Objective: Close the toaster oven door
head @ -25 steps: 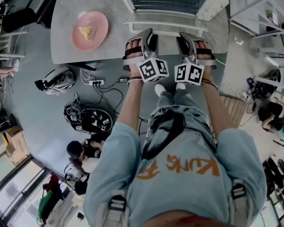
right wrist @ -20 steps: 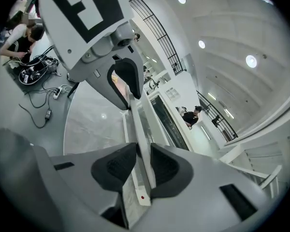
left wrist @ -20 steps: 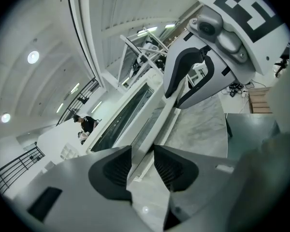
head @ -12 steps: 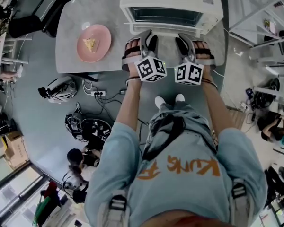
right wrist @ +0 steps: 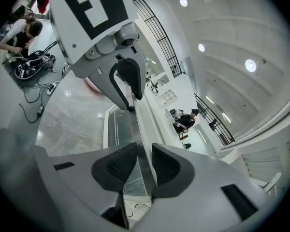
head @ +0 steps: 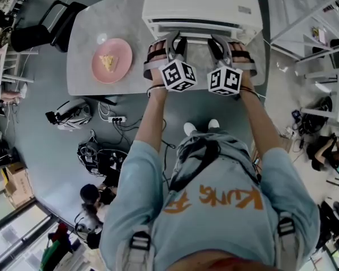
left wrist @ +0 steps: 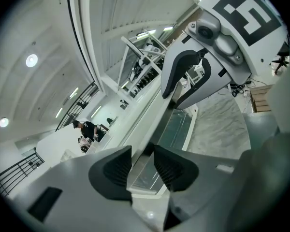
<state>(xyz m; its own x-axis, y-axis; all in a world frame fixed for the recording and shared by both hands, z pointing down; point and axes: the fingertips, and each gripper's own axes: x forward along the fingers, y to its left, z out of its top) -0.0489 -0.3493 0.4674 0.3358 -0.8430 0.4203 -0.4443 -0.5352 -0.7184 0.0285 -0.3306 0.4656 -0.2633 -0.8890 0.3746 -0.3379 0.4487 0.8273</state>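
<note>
While it gaped earlier, the oven door [head: 198, 33] is nearly shut.

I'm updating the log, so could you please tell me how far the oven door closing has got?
Done: the door stands nearly upright against the oven. In hand: the left gripper and right gripper both clamp the handle, the right one's jaws closing on it. Left: press the door fully shut, which I cannot confirm, then release.
</note>
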